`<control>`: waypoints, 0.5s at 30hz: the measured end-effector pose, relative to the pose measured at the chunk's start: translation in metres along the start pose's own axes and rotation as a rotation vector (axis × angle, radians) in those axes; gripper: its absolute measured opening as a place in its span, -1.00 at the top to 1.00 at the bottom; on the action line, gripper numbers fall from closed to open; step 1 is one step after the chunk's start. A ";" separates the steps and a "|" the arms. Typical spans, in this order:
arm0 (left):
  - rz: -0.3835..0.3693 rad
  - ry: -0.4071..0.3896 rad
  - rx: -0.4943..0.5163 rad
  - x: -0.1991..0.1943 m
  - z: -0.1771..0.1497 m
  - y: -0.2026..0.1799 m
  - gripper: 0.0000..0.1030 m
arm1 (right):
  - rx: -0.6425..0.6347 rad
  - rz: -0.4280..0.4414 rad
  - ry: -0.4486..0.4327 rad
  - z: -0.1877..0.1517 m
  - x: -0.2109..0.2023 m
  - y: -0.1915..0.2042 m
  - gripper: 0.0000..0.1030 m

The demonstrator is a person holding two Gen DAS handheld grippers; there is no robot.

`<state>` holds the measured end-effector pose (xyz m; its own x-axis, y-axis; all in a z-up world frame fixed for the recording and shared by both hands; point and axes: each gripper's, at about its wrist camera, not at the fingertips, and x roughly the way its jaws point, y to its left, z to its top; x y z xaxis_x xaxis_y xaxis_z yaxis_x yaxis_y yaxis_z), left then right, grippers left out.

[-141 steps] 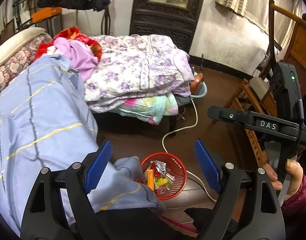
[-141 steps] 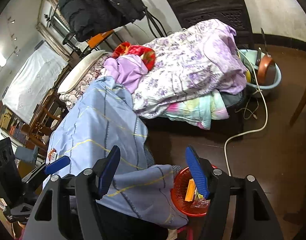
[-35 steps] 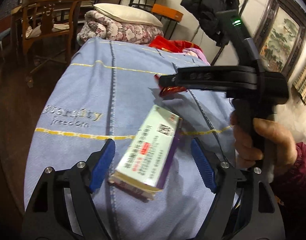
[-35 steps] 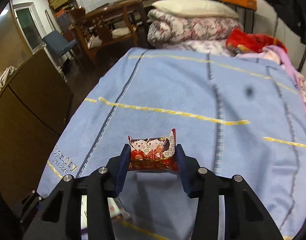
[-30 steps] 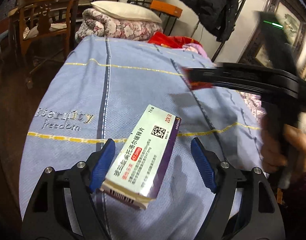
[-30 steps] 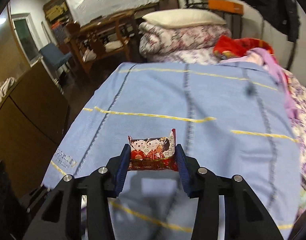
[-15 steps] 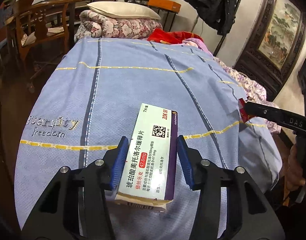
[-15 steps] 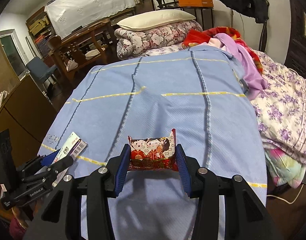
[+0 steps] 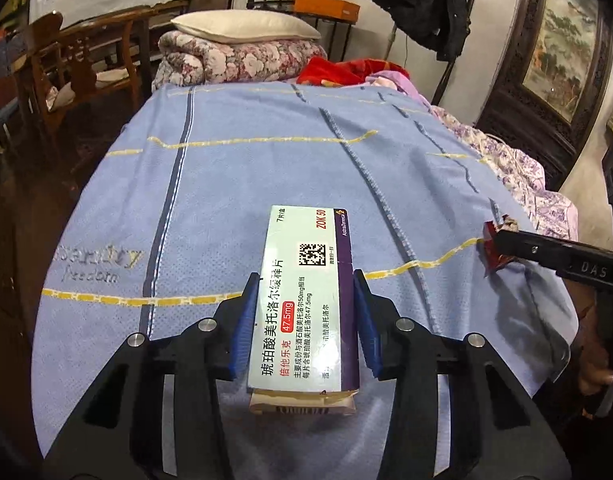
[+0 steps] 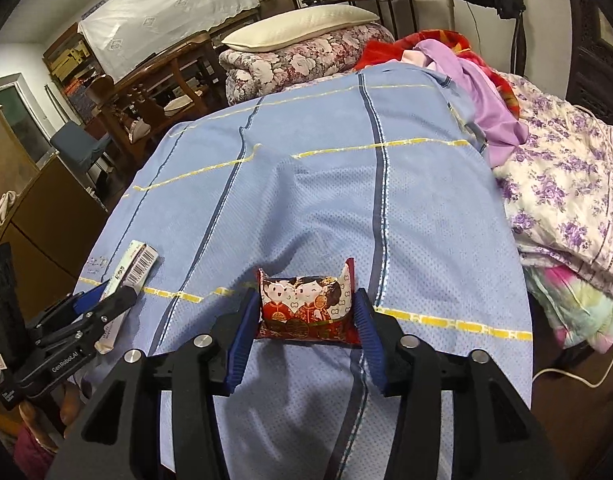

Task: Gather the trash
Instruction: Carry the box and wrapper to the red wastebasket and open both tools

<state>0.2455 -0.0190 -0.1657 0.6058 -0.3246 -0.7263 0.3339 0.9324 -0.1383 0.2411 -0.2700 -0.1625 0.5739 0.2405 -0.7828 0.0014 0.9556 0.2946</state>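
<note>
- Medicine box point(image 9: 306, 304): a flat carton, pale green face with a purple edge, printed text and a square code; it sits lower centre of the left wrist view, lengthwise between the blue pads, above the blue bedspread point(image 9: 266, 176). In the right wrist view the same box shows at the left edge, barcode end up.
- Left gripper point(image 9: 306, 320): its jaws have just been closing and now clamp the medicine box by its two long sides, at a narrow setting.
- Snack packet point(image 10: 306, 306): a red wrapper with two cartoon figures in wedding dress, lower centre of the right wrist view; its red corner shows at the right edge of the left wrist view.
- Right gripper point(image 10: 306, 316): narrow, both pads pressed on the ends of the snack packet, which is held above the bedspread.
- Surroundings: a cream pillow point(image 10: 302, 26) on a folded floral quilt point(image 10: 306, 58) at upper centre; a purple-flowered quilt point(image 10: 566, 184) at right; wooden chairs point(image 9: 78, 68) at upper left.
- A hand point(image 9: 594, 364) grips the right gripper's handle at the right edge of the left wrist view.
</note>
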 end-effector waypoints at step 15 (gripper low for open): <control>-0.107 -0.087 0.079 -0.060 0.019 -0.064 0.13 | 0.058 0.004 -0.145 -0.019 -0.083 -0.029 0.11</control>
<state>0.2015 -0.0624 -0.1004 0.6228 -0.4371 -0.6489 0.4534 0.8776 -0.1560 0.1783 -0.3141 -0.1167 0.6863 0.2128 -0.6955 0.0442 0.9423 0.3320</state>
